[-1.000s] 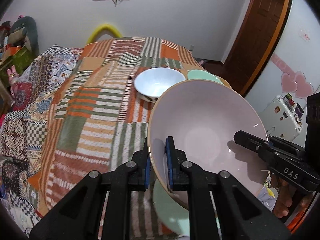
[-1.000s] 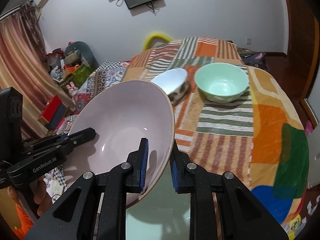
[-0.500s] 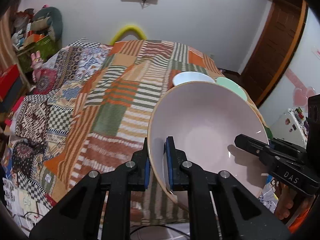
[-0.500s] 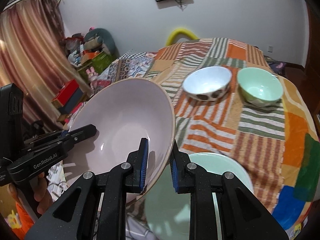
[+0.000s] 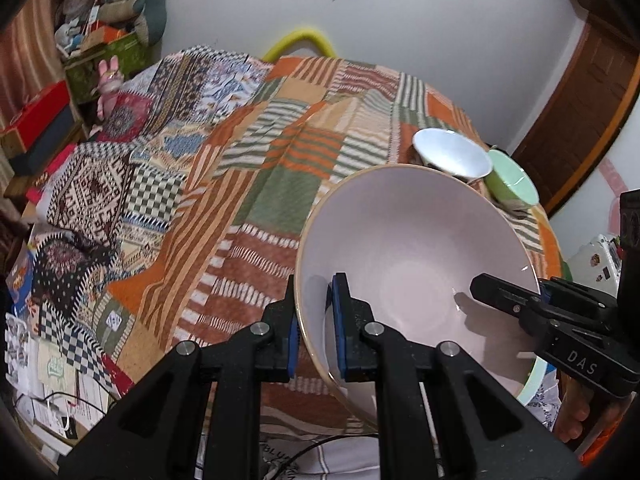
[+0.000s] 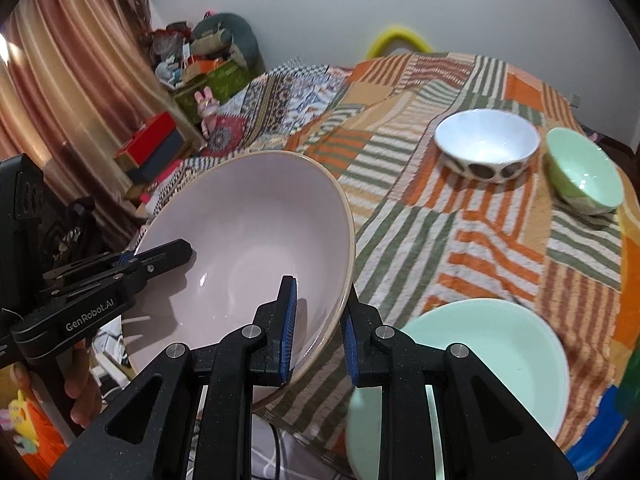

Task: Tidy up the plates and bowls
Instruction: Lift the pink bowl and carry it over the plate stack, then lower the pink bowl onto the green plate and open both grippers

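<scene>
Both tongs, left (image 5: 313,320) and right (image 6: 319,322), have carried the pink bowl (image 5: 416,272) sideways, clamped on opposite rims, mouth tilted up, above the patchwork-covered table (image 6: 480,240).

You had three bowls: one large pink bowl (image 6: 248,248), one white bowl (image 6: 486,148), one small green bowl (image 6: 584,176). There was one green plate (image 6: 500,352).

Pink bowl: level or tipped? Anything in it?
Tipped and empty. The pink bowl is clamped at opposite rims by both claws, its bare inside tilted toward the cameras.
</scene>
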A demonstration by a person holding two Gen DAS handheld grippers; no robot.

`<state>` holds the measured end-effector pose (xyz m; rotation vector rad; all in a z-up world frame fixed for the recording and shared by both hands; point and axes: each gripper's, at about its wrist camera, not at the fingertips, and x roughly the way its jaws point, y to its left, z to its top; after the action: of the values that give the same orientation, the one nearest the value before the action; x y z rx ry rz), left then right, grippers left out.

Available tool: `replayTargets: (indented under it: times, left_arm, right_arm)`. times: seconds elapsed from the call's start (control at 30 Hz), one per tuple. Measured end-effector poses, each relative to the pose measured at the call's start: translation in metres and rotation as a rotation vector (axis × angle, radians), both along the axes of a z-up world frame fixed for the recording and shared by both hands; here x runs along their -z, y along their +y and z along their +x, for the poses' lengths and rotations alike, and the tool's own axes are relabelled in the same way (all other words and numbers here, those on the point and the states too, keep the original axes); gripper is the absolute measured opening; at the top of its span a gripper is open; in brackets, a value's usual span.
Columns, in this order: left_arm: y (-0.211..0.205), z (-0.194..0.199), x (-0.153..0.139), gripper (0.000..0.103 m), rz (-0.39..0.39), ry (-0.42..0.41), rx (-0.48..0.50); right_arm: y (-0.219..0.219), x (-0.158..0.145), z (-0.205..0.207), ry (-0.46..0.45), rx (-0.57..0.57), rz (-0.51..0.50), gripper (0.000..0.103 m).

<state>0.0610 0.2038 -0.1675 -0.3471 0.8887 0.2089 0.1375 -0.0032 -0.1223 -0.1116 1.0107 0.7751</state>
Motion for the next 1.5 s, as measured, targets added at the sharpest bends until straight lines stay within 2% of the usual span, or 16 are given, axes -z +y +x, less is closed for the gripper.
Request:
replayTargets:
  times: [0.3, 0.73, 1.1, 1.27, 1.3, 1.37, 1.5]
  left_arm:
    - [0.017, 0.007, 0.038, 0.012, -0.043, 0.074, -0.013]
    - [0.017, 0.018, 0.089, 0.013, -0.11, 0.173, 0.005]
    - [0.013, 0.016, 0.092, 0.014, -0.11, 0.196, 0.015]
    - [0.011, 0.013, 0.086, 0.014, -0.098, 0.202, 0.006]
    - [0.01, 0.013, 0.081, 0.015, -0.084, 0.198, 0.005]
    - [0.008, 0.01, 0.069, 0.02, -0.049, 0.178, 0.004]
    - [0.003, 0.005, 0.037, 0.038, 0.0, 0.104, -0.001]
  right_arm:
    - [0.022, 0.032, 0.008, 0.069, -0.019, -0.07, 0.02]
    - [0.023, 0.069, 0.016, 0.153, -0.011, -0.156, 0.02]
    - [0.021, 0.074, 0.018, 0.183, -0.024, -0.164, 0.021]
    - [0.012, 0.061, 0.017, 0.152, -0.014, -0.137, 0.021]
    - [0.009, 0.056, 0.017, 0.14, -0.012, -0.127, 0.024]
    - [0.002, 0.044, 0.017, 0.104, -0.001, -0.112, 0.028]
    - [-0.016, 0.021, 0.018, 0.043, 0.032, -0.077, 0.038]
